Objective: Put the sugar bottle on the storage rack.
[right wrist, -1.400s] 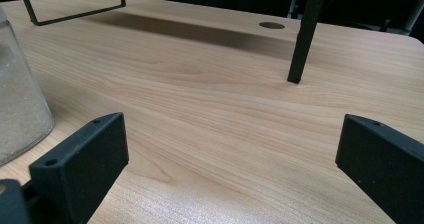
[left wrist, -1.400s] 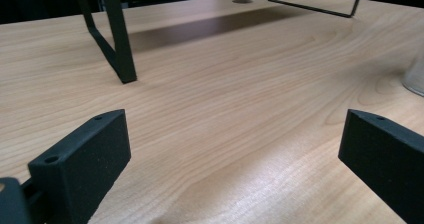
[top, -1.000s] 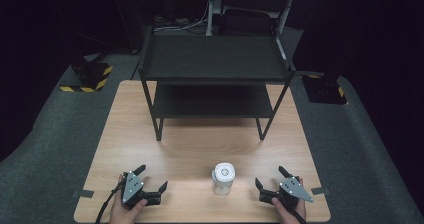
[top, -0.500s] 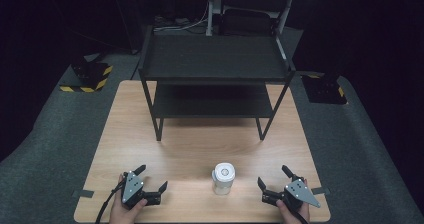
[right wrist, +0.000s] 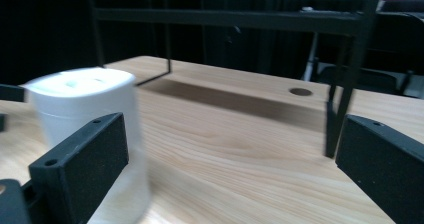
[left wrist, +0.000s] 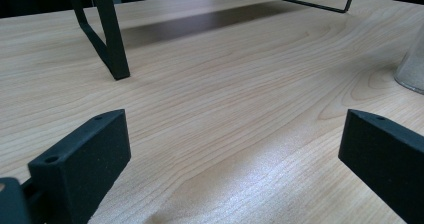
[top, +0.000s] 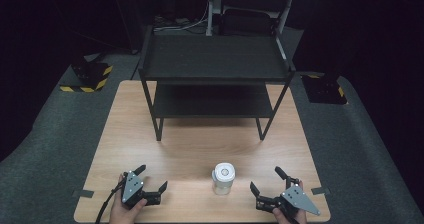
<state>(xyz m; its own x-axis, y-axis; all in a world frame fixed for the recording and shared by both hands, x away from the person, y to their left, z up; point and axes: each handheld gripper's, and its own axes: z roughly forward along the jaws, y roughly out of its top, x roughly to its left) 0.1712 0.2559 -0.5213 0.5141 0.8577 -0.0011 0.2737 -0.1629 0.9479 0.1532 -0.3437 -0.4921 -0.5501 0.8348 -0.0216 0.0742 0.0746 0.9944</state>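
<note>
Standing upright, white-lidded jar [top: 223,179] on table [top: 190,149]

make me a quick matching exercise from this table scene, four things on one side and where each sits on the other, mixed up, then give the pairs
Things:
1. white jar
2. black shelf rack
3. left gripper
4. right gripper

Places:
A. far half of the table
B. near edge, left of the jar
C. near edge, right of the jar
D. between the two grippers

Pairs: 1-D, 2-A, 3-B, 4-C
</note>
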